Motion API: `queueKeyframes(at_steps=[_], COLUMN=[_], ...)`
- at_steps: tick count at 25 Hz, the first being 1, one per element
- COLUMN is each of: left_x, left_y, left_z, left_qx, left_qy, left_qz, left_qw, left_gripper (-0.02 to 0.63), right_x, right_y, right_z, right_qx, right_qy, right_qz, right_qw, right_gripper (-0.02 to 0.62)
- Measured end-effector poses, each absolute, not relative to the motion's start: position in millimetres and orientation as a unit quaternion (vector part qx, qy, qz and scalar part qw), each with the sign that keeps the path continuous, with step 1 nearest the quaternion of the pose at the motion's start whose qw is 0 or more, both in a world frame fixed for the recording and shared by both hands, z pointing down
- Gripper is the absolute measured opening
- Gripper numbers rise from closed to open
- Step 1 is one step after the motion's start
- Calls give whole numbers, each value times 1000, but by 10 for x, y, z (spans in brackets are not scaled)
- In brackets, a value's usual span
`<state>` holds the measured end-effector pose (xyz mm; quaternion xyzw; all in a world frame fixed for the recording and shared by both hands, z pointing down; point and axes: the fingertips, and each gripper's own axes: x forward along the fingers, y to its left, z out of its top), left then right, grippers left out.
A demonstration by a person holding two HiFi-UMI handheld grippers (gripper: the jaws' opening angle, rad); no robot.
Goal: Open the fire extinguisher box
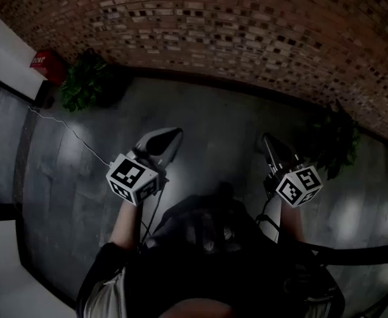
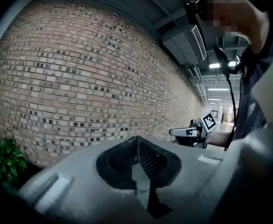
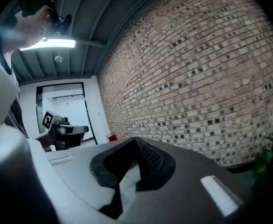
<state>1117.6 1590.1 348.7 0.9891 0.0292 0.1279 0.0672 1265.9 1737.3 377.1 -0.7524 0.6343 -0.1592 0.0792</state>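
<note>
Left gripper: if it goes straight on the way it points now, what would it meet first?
Most likely the brick wall. The left gripper aims at it over the grey floor, with nothing between. The plant stands off to the left. Depth is unclear.

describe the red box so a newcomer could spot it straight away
Follow the foot of the brick wall to its left end, where it meets a white wall. The red box sits low in that corner, just left of a leafy green plant; it is the only red thing there.
</note>
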Motion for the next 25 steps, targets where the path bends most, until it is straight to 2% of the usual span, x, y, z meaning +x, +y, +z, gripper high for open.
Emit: queueKeyframes(at_steps=[4,9,14,21,25], left_x=[11503,11774,11888,11524,11221], left_y=[16083,16052,16114,15943,15825], left_z=[3365,3261,3292,3443,3480], left_qx=[991,991,987,973,965], left_qy=[33,-17,-61,-164,-206], left_qz=[128,131,148,160,156], left_qw=[28,24,5,27,33], left_gripper=[2,2,2,2,2], right_x=[12913,13008,13156,13122,12846], right_y=[17474,17442,17320,16837,16502], right_z=[3877,4121,4298,4159,3984], right_qx=[-727,-657,-621,-549,-508], right_qy=[664,733,759,816,846], right_qz=[-165,-172,-130,-124,-110], right_qw=[56,-51,-145,-130,-114], right_gripper=[-2,-2,-2,-2,-2])
